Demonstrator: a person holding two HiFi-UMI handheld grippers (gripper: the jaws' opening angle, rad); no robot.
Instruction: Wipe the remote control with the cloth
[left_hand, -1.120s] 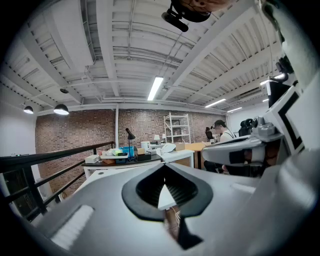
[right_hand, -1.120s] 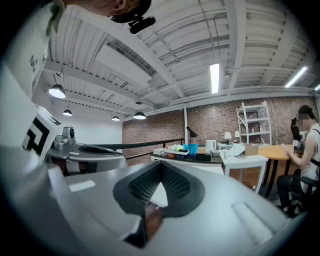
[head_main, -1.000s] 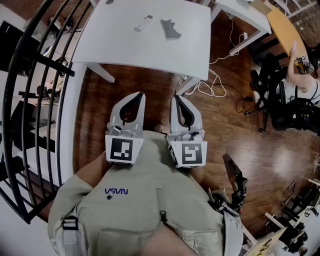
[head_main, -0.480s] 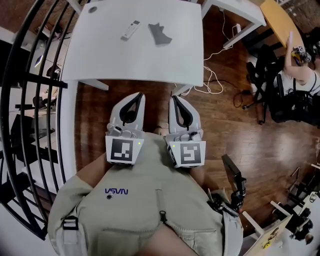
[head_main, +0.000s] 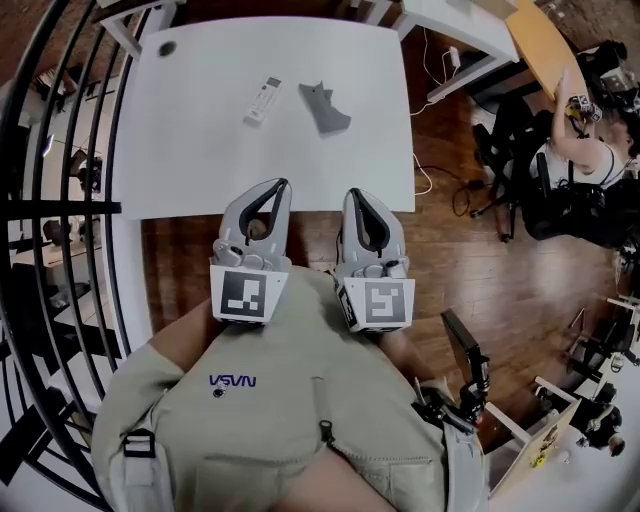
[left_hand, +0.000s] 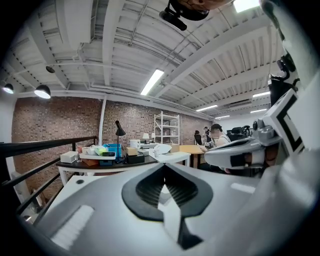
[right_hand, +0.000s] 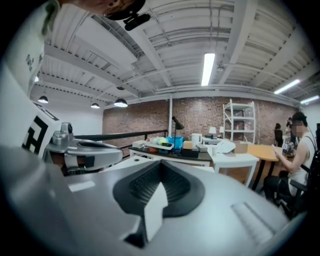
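Remote control (head_main: 262, 100): white, slim, lying flat on the white counter (head_main: 200, 160), in the far-left part of the top. Grey cloth (head_main: 325, 108) sits crumpled just to its right, a gap between them, not touching. There is a small dark round spot (head_main: 166, 47) near the counter's far-left corner; whether it is a mark or an object, cannot tell.

Left tongs (head_main: 283, 184) and right tongs (head_main: 352, 192) are side by side, held close to the wearer's chest. In the head view their tips overlap the counter's near edge. Both pairs of jaws are pressed together with nothing between them; each gripper view shows the ribbed pads meeting. Both are well short of remote control and cloth.

Surroundings: dark wooden floor (head_main: 470, 270). Black railing (head_main: 60, 200) curves along the left. Cables (head_main: 430, 185) lie on the floor off the counter's right side. A seated person (head_main: 585, 160) is at upper right beside a wood-topped desk (head_main: 545, 45).
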